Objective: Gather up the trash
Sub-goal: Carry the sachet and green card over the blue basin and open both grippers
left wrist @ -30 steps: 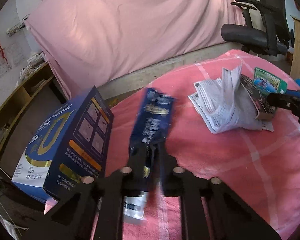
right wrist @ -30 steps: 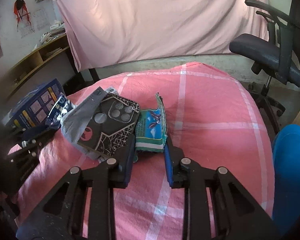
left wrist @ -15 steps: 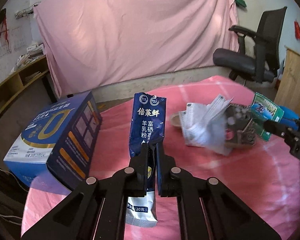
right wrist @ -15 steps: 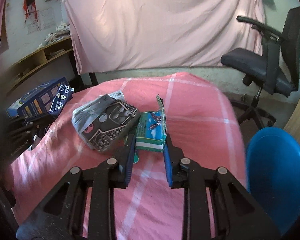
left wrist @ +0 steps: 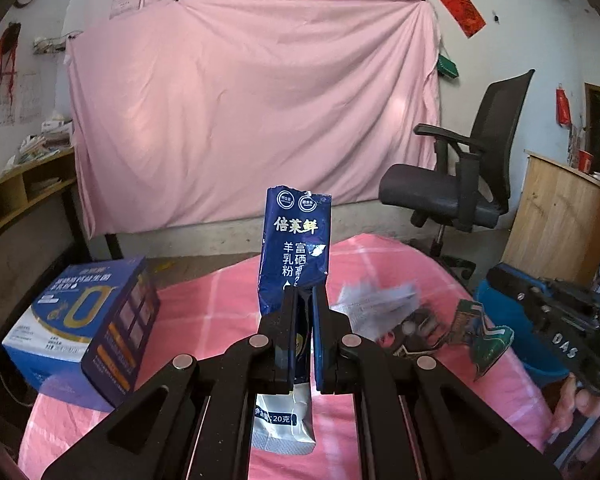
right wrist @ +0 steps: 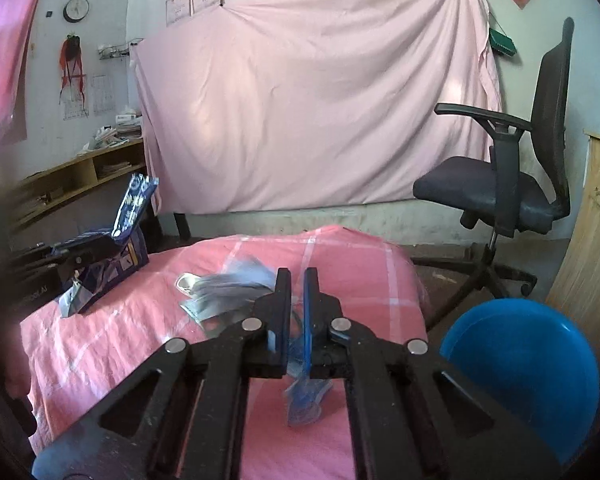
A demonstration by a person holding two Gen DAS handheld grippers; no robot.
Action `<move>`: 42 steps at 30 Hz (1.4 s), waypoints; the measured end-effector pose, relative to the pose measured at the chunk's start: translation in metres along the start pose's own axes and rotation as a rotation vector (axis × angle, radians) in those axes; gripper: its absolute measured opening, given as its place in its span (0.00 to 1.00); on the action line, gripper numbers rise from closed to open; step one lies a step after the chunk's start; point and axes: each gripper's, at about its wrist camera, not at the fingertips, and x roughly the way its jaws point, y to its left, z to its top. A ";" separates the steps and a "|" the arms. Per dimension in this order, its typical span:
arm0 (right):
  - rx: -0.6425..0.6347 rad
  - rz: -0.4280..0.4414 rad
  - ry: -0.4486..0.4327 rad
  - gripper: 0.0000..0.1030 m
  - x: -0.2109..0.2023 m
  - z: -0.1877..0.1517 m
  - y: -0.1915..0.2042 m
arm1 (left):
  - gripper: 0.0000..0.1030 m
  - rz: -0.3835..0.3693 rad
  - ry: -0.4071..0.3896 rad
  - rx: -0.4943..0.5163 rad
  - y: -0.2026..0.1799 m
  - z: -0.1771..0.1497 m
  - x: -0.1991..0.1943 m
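My left gripper (left wrist: 305,296) is shut on a dark blue milk-powder sachet (left wrist: 296,240), which it holds upright above the pink-clothed table (left wrist: 220,292). The same sachet (right wrist: 134,208) shows at the left of the right wrist view. My right gripper (right wrist: 297,276) has its jaws closing tight on a green-and-blue packet (right wrist: 306,396), whose lower end hangs blurred below the fingers. This packet (left wrist: 488,340) also appears at the right of the left wrist view. A crumpled white mask and a patterned phone case (left wrist: 376,300) lie together mid-table.
A large blue box (left wrist: 88,320) stands on the table's left edge. A blue bin (right wrist: 520,360) sits on the floor right of the table, beside a wooden cabinet (left wrist: 556,232). An office chair (right wrist: 500,184) stands behind, and shelves (right wrist: 80,176) line the left wall.
Both grippers rose and tipped up. The sachet came off the table and now stands upright. The right jaws narrowed on the green packet and lifted it away from the phone case.
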 end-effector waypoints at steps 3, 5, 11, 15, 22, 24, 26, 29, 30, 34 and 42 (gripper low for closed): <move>0.038 0.017 0.071 0.29 0.010 -0.006 -0.010 | 0.05 -0.013 0.026 0.011 -0.008 -0.001 0.002; 0.057 0.023 0.115 0.30 0.015 -0.013 -0.014 | 0.05 -0.022 0.061 0.007 -0.012 -0.005 0.009; 0.077 0.079 0.186 0.44 0.017 -0.024 -0.019 | 0.05 -0.047 0.179 -0.053 -0.010 -0.028 0.033; 0.085 0.136 0.241 0.64 0.022 -0.032 -0.010 | 0.05 -0.040 0.236 -0.093 -0.001 -0.039 0.042; 0.051 0.168 0.311 0.52 0.031 -0.041 0.004 | 0.05 -0.035 0.238 -0.086 0.008 -0.047 0.041; 0.050 0.184 0.310 0.40 0.030 -0.040 0.005 | 0.05 -0.038 0.229 -0.090 0.008 -0.046 0.039; 0.054 0.205 0.296 0.33 0.025 -0.039 0.006 | 0.05 -0.037 0.215 -0.096 0.008 -0.043 0.036; 0.061 0.215 0.260 0.27 0.019 -0.036 0.007 | 0.05 -0.034 0.187 -0.101 0.007 -0.038 0.028; 0.055 0.217 0.236 0.26 0.015 -0.034 0.008 | 0.05 -0.035 0.173 -0.099 0.007 -0.037 0.025; 0.028 0.215 0.105 0.26 -0.008 -0.023 0.009 | 0.05 -0.046 0.096 -0.079 0.000 -0.020 0.012; -0.006 0.050 -0.288 0.26 -0.078 -0.002 -0.004 | 0.05 -0.132 -0.077 -0.059 -0.031 0.021 -0.014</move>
